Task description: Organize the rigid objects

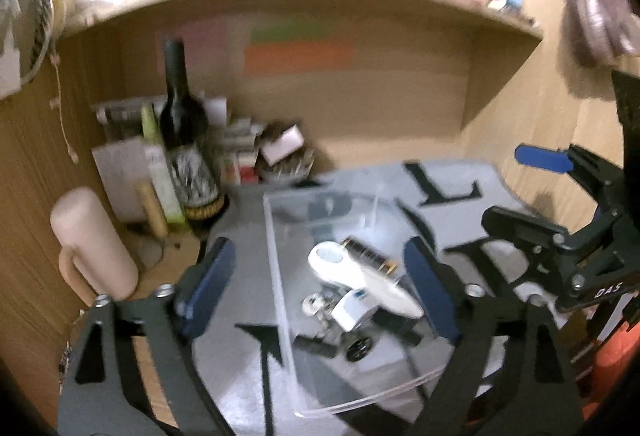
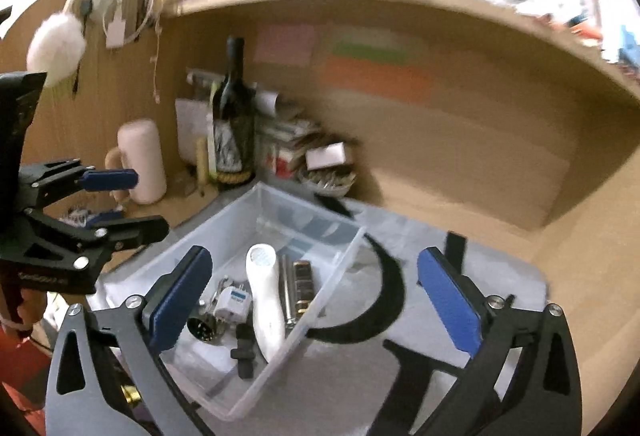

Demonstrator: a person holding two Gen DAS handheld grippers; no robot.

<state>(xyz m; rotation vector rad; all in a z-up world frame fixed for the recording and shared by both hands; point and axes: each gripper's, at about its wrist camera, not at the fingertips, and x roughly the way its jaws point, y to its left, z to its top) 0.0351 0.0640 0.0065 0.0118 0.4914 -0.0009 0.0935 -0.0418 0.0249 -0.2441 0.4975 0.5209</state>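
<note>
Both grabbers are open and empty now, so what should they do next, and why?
Probably draw back and look for anything left outside the clear bin. Both the left hand-held gripper and the right hand-held gripper stand open with nothing held, and the white device, harmonica and white adapter already lie inside.

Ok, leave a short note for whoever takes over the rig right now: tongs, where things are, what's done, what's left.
Left tongs: open, empty, above the clear plastic bin.
Right tongs: open, empty, over the bin's right edge.
In the bin: long white handheld device, silver harmonica, white plug adapter, small black part, round black-and-silver piece.
Done: those items are binned.
Left: grey mat shows no loose items; the clutter by the dark wine bottle may not belong to the job.
</note>
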